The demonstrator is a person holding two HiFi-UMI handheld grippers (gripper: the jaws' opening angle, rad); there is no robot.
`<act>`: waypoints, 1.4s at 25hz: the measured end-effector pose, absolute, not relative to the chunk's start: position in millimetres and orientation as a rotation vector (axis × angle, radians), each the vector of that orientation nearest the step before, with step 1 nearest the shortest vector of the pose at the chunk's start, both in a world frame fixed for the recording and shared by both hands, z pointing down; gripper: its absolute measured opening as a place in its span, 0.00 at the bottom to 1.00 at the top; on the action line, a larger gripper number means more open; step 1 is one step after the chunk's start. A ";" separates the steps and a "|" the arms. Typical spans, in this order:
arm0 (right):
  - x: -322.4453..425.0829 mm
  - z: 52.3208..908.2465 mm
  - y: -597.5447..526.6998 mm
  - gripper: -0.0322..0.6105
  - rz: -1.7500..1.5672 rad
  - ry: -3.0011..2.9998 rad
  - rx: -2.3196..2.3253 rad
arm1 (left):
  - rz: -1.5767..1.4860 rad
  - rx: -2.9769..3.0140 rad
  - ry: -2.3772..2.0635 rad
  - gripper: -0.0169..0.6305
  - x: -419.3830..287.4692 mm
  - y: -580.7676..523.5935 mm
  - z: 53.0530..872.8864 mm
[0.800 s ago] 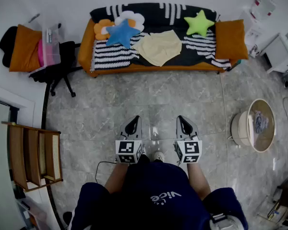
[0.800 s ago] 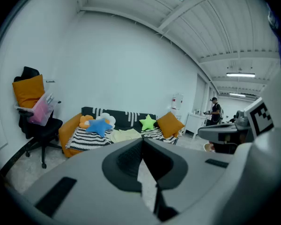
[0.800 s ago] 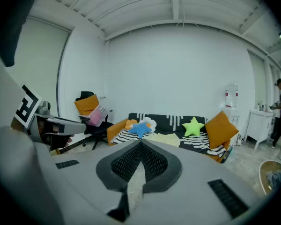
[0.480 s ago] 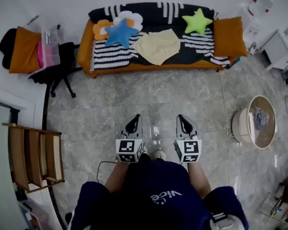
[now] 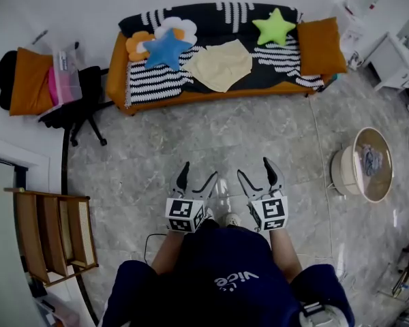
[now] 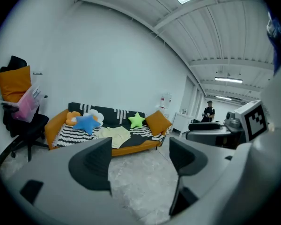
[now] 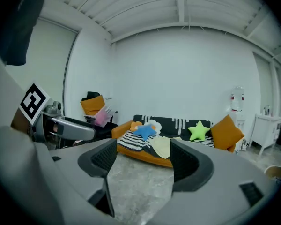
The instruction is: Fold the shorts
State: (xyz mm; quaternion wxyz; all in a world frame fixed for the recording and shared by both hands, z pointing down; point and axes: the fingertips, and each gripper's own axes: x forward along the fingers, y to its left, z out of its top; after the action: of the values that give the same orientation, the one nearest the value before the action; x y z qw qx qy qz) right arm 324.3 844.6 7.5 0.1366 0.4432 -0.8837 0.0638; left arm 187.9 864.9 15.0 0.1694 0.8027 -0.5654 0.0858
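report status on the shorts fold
Left gripper and right gripper open, empty. Shorts spread on sofa, untouched, far ahead. Only floor between, nothing blocking.

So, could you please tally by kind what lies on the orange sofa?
Star-shaped cushions: 2, blue star cushion and green star cushion
Flower-shaped cushions: 2, orange flower cushion and white flower cushion
Square orange pillow: 1
Pale yellow fabric shorts: 1
Total: 6
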 end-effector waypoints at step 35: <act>358.7 38.5 602.0 0.51 0.168 -2.598 1.039 | 0.249 2.017 -1.815 0.59 206.8 662.5 45.7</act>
State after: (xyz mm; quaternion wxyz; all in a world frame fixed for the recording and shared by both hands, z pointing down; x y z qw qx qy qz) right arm 358.7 602.0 38.5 0.1682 0.3654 -0.9136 0.0591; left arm 206.8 662.5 45.7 0.2069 0.7244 -0.6515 0.0894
